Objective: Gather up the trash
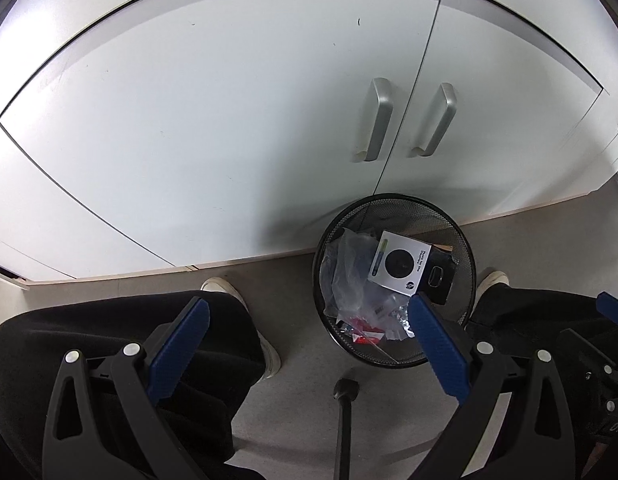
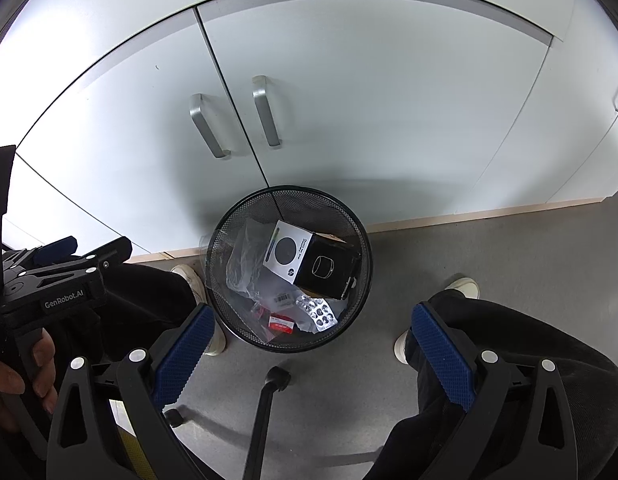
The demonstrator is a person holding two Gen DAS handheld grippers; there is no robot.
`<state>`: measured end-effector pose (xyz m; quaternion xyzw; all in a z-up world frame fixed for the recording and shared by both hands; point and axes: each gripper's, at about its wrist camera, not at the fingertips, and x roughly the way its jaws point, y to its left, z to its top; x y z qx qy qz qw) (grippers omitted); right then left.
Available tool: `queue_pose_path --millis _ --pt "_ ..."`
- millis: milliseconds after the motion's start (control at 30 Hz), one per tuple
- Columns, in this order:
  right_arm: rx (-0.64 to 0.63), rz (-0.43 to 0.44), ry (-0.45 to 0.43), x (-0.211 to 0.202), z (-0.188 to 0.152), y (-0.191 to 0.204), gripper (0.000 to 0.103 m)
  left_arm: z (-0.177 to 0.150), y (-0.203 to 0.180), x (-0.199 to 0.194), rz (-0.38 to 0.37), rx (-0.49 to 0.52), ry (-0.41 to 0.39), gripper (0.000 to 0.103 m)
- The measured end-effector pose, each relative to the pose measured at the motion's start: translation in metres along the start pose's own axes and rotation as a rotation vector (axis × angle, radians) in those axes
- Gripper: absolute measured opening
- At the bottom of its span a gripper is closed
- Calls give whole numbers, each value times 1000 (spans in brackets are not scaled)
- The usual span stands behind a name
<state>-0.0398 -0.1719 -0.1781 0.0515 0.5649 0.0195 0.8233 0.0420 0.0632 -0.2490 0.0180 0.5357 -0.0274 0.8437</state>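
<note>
Left edge of the right wrist view: "GenRobot.AI" on my left gripper [image 2: 59,250] | box [image 2: 309,264] print too small to read | wire bin [image 2: 361,248], frame centre, holds box, clear bag [image 2: 239,260], blister pack [image 2: 319,314] | my right gripper [image 2: 311,354] spread, empty, bin just beyond fingertips | left gripper's jaws likewise spread, empty.

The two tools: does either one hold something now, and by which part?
Nothing is held. The left tool and the right tool are both open and empty.
</note>
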Motion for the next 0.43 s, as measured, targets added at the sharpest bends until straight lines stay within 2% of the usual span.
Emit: queue_pose_path --millis 200,433 --pt "0 1 0 0 0 0 99 1 -3 7 -39 -2 38 99" --pt "1 -1 -2 -1 -1 1 99 1 -7 8 -38 11 34 99"
